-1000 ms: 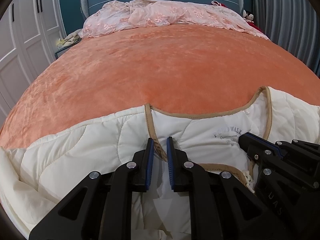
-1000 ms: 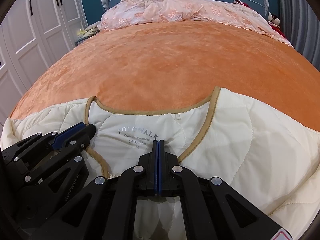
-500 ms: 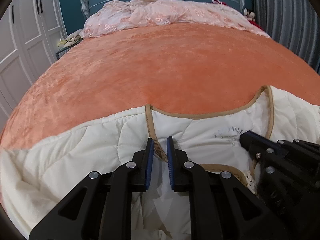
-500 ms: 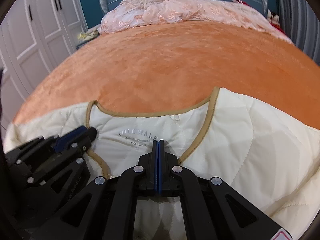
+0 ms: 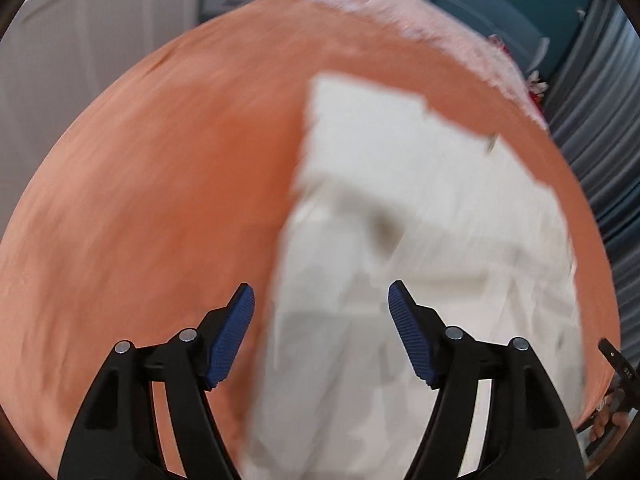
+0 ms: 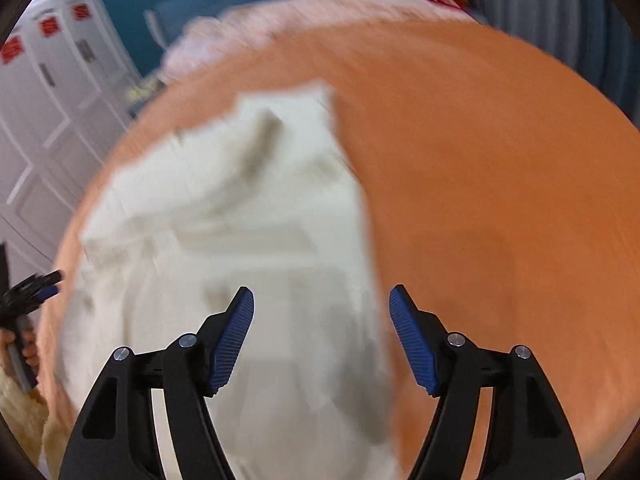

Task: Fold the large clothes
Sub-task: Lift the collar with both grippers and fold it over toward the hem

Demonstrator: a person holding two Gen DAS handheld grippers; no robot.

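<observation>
cream garment on orange bedspread, ahead of spread, empty left tongs and right tongs.

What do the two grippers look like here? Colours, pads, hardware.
Both match. Left gripper and right gripper: matte black angular linkage arms with triangular cutouts, silver pivot screws, and ribbed blue pads on the inner finger faces. No cables visible. The right gripper shows a red-and-white sticker corner.

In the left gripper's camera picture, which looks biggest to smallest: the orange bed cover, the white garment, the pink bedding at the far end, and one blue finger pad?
1. orange bed cover
2. white garment
3. pink bedding, though distance and blur shrink it
4. blue finger pad, and nearness to the camera enlarges it
</observation>
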